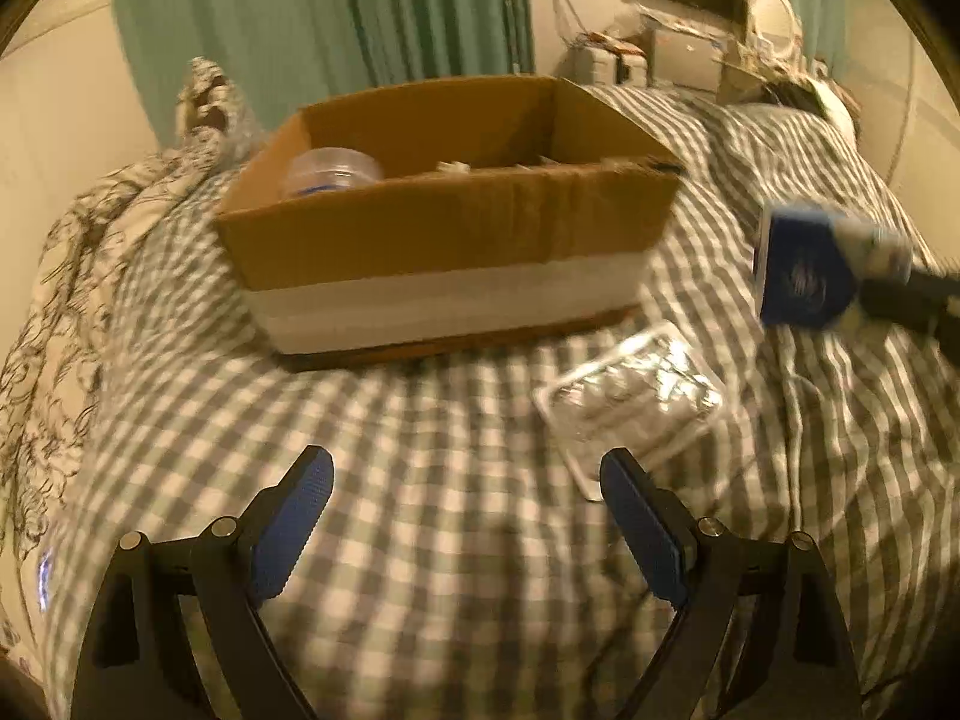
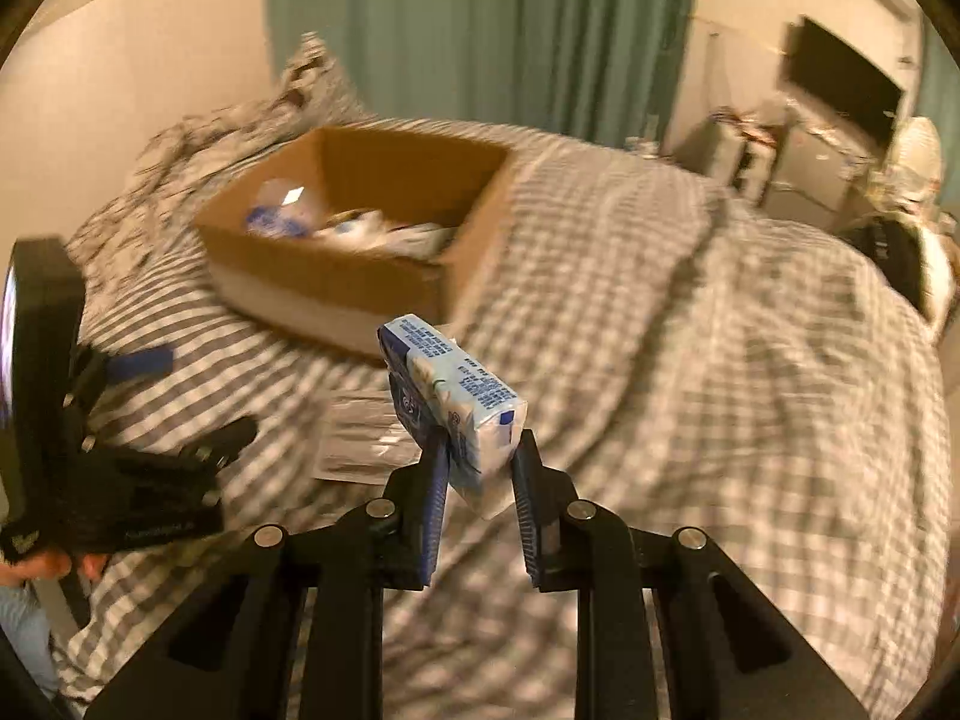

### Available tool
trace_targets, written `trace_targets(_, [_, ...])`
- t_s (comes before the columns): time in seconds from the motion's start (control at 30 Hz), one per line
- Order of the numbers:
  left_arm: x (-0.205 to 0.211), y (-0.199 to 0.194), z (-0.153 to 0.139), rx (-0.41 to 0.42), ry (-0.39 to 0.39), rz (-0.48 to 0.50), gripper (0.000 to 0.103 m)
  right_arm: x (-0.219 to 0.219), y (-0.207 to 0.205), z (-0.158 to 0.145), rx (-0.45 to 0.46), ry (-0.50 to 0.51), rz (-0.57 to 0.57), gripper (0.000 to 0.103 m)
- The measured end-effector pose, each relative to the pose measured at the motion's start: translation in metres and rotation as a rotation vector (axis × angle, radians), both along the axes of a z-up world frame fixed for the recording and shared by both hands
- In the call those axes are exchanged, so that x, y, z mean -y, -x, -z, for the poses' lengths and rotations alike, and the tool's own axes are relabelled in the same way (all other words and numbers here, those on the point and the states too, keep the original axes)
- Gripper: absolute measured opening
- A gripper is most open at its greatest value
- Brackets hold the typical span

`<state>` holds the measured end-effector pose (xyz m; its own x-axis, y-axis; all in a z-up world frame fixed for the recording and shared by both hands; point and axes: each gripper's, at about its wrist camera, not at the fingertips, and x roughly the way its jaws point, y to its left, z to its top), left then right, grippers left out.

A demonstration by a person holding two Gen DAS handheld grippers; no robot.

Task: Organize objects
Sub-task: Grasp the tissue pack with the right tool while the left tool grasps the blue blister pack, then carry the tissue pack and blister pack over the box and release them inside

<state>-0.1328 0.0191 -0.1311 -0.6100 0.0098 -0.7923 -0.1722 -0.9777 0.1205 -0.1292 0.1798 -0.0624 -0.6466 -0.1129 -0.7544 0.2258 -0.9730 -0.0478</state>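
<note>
From my left camera, a floral quilt bunches along the far left edge of the bed, giving way to the grey-and-white checked cover that fills most of the view. My left gripper hangs above that cover with its blue-padded fingers spread wide apart and nothing between them. Beyond it sits the cardboard box, a pale band across its lower front, with a clear plastic jar showing in its left end; the other contents are too blurred for me to name. To the right of the box, a clear plastic packet lies flat on the cover, just ahead of the gripper's right finger. Further right, a blue-and-white tissue pack floats above the bed at the tip of my right gripper, near the box's right corner but apart from it.

From my right camera, the left gripper appears at the left edge, open over the checks. The box stands past it, blue-and-white items jumbled inside. In the centre, my right gripper is clamped on the tissue pack, which tilts up and to the left, held in the air short of the box. Green curtains hang behind the bed, and a dark screen is mounted on the wall at far right.
</note>
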Motion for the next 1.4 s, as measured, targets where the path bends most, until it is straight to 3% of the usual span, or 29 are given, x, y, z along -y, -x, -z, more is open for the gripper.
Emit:
trace_targets(0.13, [-0.023, 0.002, 0.015, 0.035, 0.0, 0.062, 0.093, -0.017, 0.006, 0.0, 0.001, 0.019, 0.055, 0.02])
trace_targets(0.47, [-0.063, 0.023, 0.053, 0.086, 0.095, 0.141, 0.093, -0.025, 0.013, 0.018, 0.046, 0.047, 0.058, 0.021])
trace_targets(0.63, [-0.074, 0.033, 0.053, 0.057, 0.088, 0.163, 0.092, -0.031, 0.016, 0.025, 0.069, 0.073, 0.074, 0.021])
trace_targets(0.67, [-0.076, 0.035, 0.054, 0.054, 0.092, 0.168, 0.089, -0.032, 0.017, 0.025, 0.072, 0.074, 0.076, 0.021])
trace_targets(0.83, [-0.082, 0.034, 0.05, 0.052, 0.071, 0.222, 0.058, -0.031, 0.015, 0.025, 0.067, 0.07, 0.077, 0.021])
trace_targets(0.87, [-0.082, 0.032, 0.048, 0.05, 0.067, 0.232, 0.044, -0.031, 0.014, 0.025, 0.066, 0.068, 0.078, 0.021])
trace_targets(0.9, [-0.083, 0.03, 0.045, 0.049, 0.064, 0.238, 0.038, -0.031, 0.014, 0.024, 0.065, 0.065, 0.079, 0.021])
trace_targets(1.1, [-0.069, 0.02, 0.013, 0.019, -0.006, 0.214, 0.012, -0.027, 0.005, 0.015, 0.039, 0.048, 0.082, 0.021])
trace_targets(1.17, [-0.063, 0.015, -0.001, 0.004, -0.037, 0.21, 0.008, -0.026, 0.0, 0.011, 0.028, 0.044, 0.083, 0.021])
trace_targets(1.4, [-0.05, -0.009, -0.039, -0.054, -0.114, 0.208, 0.007, -0.02, -0.021, -0.007, -0.006, 0.039, 0.084, 0.021])
